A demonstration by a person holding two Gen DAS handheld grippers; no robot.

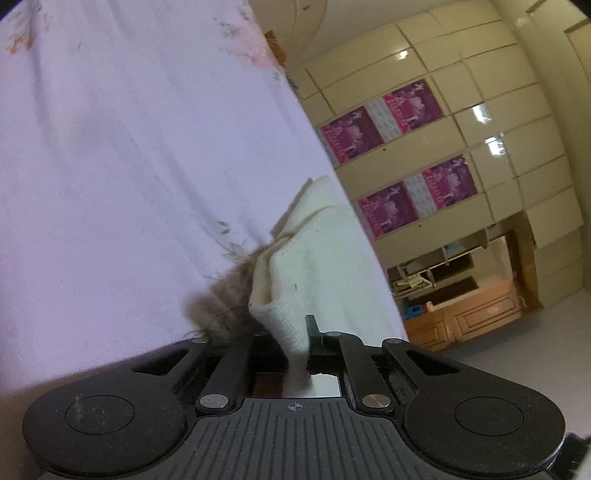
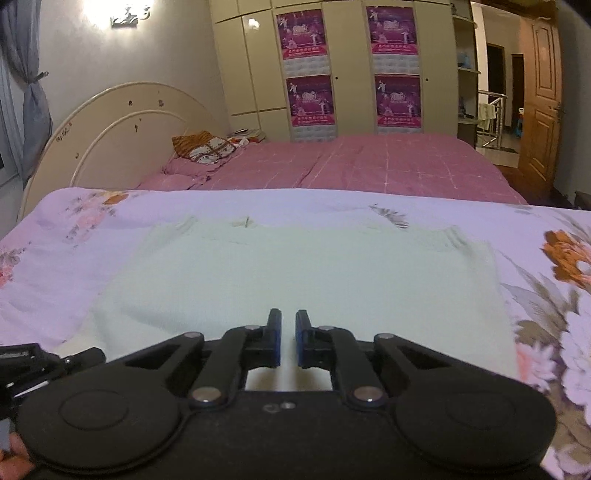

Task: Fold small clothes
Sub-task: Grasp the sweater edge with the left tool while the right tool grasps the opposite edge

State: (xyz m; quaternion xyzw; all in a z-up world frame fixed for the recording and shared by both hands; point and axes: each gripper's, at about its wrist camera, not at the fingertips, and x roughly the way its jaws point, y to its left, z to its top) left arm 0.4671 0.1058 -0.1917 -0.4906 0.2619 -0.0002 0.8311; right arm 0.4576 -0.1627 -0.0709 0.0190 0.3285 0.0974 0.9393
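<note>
Cream knitted garment (image 1: 314, 266), lying on the floral lilac bedsheet (image 1: 110, 166), pinched at one edge by the left tongs (image 1: 295, 343) for folding; right tongs (image 2: 287, 332) narrowly parted, empty, hovering above.

Posters (image 2: 303, 35) on wardrobe carry print, too blurred to read.

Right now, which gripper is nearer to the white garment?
Left. The left gripper is shut on a fold of the white garment. The right gripper hovers just above the garment, its jaws slightly apart, holding nothing.
</note>
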